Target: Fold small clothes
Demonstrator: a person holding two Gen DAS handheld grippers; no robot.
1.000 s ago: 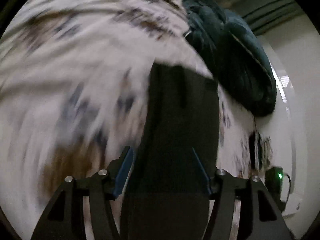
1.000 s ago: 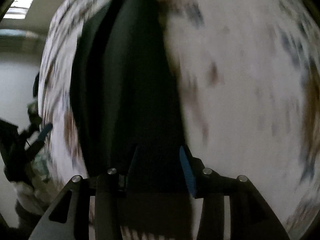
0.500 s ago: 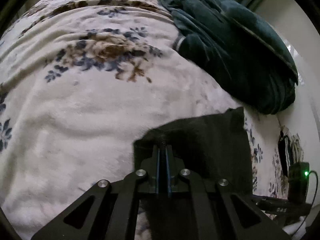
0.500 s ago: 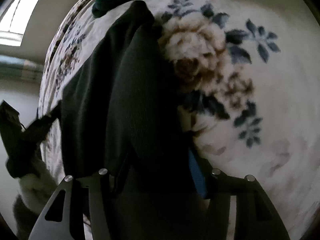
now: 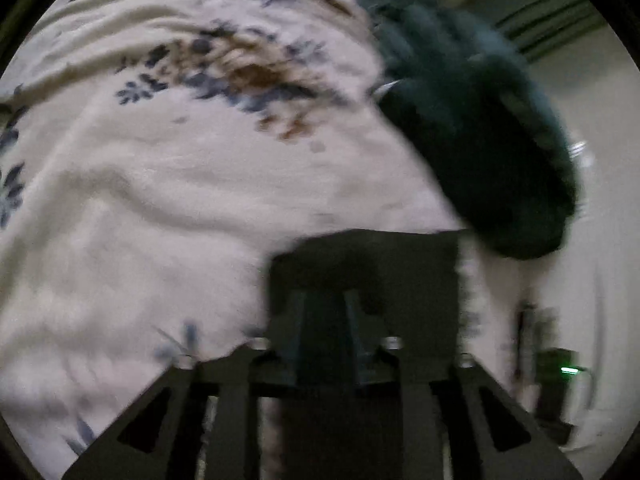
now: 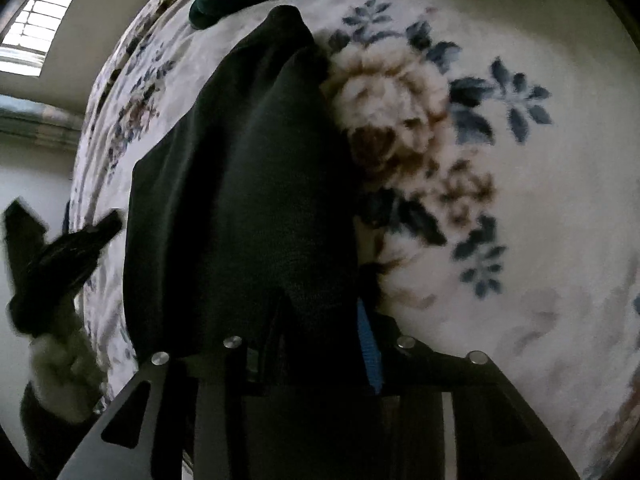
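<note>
Left gripper (image 5: 325, 316) over black garment (image 5: 400, 276); teal blanket (image 5: 472, 128) beyond.

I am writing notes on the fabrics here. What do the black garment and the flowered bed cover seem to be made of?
The black garment looks like a thin, matte knit, perhaps cotton jersey: a fine ribbed weave shows near the right hand-held gripper, and it drapes in soft folds. The flowered bed cover looks like plush fleece: its printed roses have a fuzzy pile and blurred edges. Fibre type cannot be confirmed.

dim room | window (image 6: 28, 36) daylight upper left | left view motion-blurred | fisheye edges black
</note>
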